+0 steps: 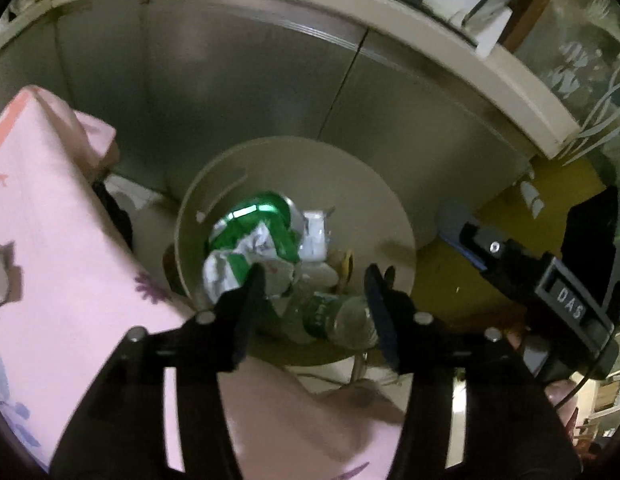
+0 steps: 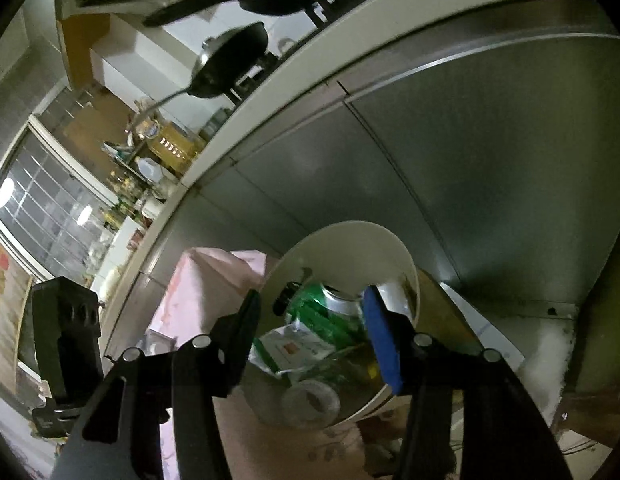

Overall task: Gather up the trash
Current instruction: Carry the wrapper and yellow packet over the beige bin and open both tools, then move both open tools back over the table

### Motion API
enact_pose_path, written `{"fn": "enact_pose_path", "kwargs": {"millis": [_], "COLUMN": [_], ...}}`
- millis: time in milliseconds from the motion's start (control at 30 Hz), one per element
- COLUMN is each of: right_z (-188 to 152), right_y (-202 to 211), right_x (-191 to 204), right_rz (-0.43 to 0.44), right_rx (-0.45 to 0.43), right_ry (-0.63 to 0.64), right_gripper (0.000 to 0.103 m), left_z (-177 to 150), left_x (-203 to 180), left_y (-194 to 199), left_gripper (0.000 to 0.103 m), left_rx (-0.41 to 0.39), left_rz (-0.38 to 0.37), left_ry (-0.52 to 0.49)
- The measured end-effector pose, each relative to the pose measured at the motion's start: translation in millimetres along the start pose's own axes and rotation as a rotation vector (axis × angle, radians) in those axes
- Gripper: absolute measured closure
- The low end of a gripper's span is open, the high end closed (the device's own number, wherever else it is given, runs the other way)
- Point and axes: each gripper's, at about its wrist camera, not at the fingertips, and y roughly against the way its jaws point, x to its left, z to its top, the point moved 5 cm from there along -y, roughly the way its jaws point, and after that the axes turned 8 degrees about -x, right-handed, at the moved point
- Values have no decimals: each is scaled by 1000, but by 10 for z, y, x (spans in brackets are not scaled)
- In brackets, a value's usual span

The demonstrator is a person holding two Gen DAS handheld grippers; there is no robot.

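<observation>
Left gripper (image 1: pixel 314 280) jaws apart, empty, over round beige bin (image 1: pixel 394 208) at frame centre; right gripper (image 2: pixel 310 312) likewise apart, nothing between pads

Trash already in bin: crushed green can (image 1: pixel 266 216), crumpled wrapper (image 1: pixel 234 264), clear plastic bottle (image 1: pixel 342 316)

Judged step: release done; back both grippers clear of rim without tipping bin

Readable: "DAS" on other gripper's housing (image 1: pixel 570 304); bottle label illegible

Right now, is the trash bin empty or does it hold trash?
It holds trash: the trash bin contains a green can, crumpled wrappers and a plastic bottle.
</observation>
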Motion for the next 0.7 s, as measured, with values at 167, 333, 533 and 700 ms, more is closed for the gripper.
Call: {"fn": "enact_pose_path", "kwargs": {"millis": [167,333,533,700], "right_z": [23,-63,-432,-909], "right_y": [142,57,-198,-429], "right_x": [231,543,1082,1657], "right_rz": [49,109,204,276], "right_rx": [-27,15,128,252], "right_ry": [16,44,97,188], "right_gripper": [52,52,53,54], "left_z": [-27,-330,-994,-1532], "left_x": [145,587,1482,2410], "left_y": [427,903,1531,2092], "left_gripper": [50,50,49,50], "left_rx": [-97,-173,-225,-252], "left_rz": [22,76,209,336], "left_ry": [25,83,237,448]}}
